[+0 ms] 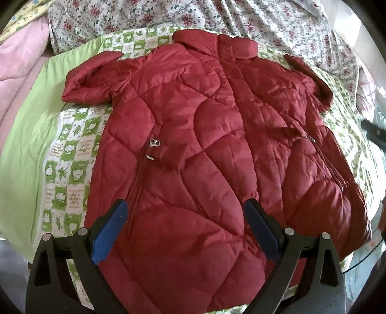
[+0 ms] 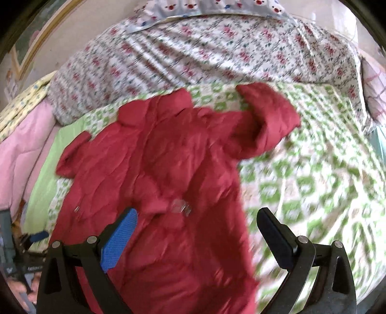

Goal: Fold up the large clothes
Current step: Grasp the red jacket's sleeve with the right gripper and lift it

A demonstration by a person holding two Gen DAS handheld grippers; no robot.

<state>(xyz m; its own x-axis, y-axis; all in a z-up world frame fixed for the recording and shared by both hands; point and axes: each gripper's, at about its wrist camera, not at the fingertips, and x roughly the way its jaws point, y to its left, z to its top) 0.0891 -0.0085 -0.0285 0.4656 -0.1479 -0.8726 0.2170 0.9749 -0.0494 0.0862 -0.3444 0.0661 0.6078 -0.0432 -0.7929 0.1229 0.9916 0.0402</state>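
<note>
Red quilted jacket (image 1: 205,149) lies spread flat, front up, on a green-and-white patterned blanket (image 1: 70,154) covering a bed. Collar at the far end, hem at the near edge. Both sleeves are bent up beside the shoulders, the left one (image 1: 86,79) doubled back on itself, the right one (image 1: 311,77) lying along the far right side. Closed front seam runs down the middle. Metal zipper pulls (image 1: 153,145) show on the left pocket; another glints on the right pocket (image 1: 310,139).

Left gripper (image 1: 185,207) hovers over the jacket's near hem, jaws spread wide, nothing between them; blue pad (image 1: 111,231) on the left finger, dark pad on the right.

Right gripper (image 2: 196,217) also hangs above the jacket, over its right side, jaws spread wide and empty. This view is motion-blurred. Here the right sleeve (image 2: 267,116) appears as a raised hump at the far right of the coat.

Beyond the blanket: a floral-print quilt (image 1: 217,17) bunched across the far side. Pink bedding (image 1: 21,55) sits at the far left, beside a plain green border of the blanket.
</note>
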